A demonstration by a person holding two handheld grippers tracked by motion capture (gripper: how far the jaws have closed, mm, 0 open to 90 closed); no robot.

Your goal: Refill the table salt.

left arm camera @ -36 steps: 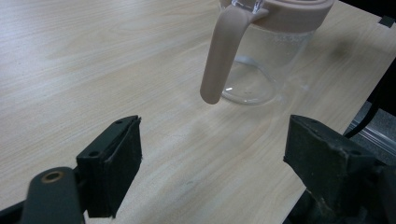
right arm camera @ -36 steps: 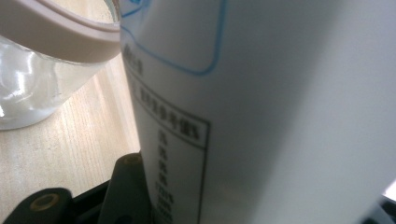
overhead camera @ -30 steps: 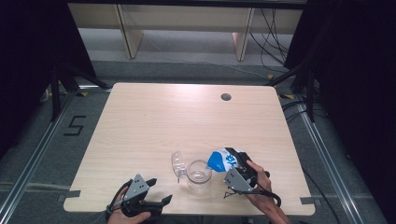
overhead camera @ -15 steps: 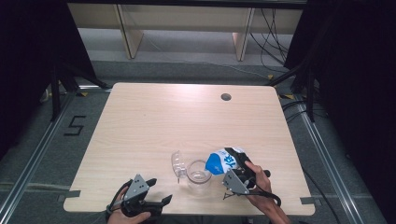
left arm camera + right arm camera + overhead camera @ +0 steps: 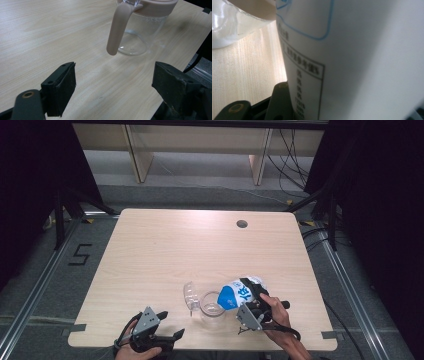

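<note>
Right gripper (image 5: pixel 248 301), near the front edge of the wooden table (image 5: pixel 165 250), clamps a white-and-blue carton (image 5: pixel 239 293). In the right gripper view the carton's printed side (image 5: pixel 352 57) presses against the left finger (image 5: pixel 280 100) and crowds the frame; the jaws stand part-closed with the carton wedged between them. The carton is tipped over, its blue-marked end leaning past the fingertips over the mouth of a clear glass pitcher (image 5: pixel 212 306). Whether anything is flowing out cannot be told.

The pitcher stands upright on the table just ahead of the right gripper's fingertips, its hinged clear lid (image 5: pixel 189 295) flipped open on the side away from the carton.

Left gripper (image 5: pixel 165 332) rests low at the front edge, jaws spread wide, nothing between them. In the left gripper view, the pitcher (image 5: pixel 136 32) sits beyond the fingertips, closer to the right finger, its pinkish handle (image 5: pixel 117 30) hanging toward the jaws from a matching rim; not touching either finger.
</note>
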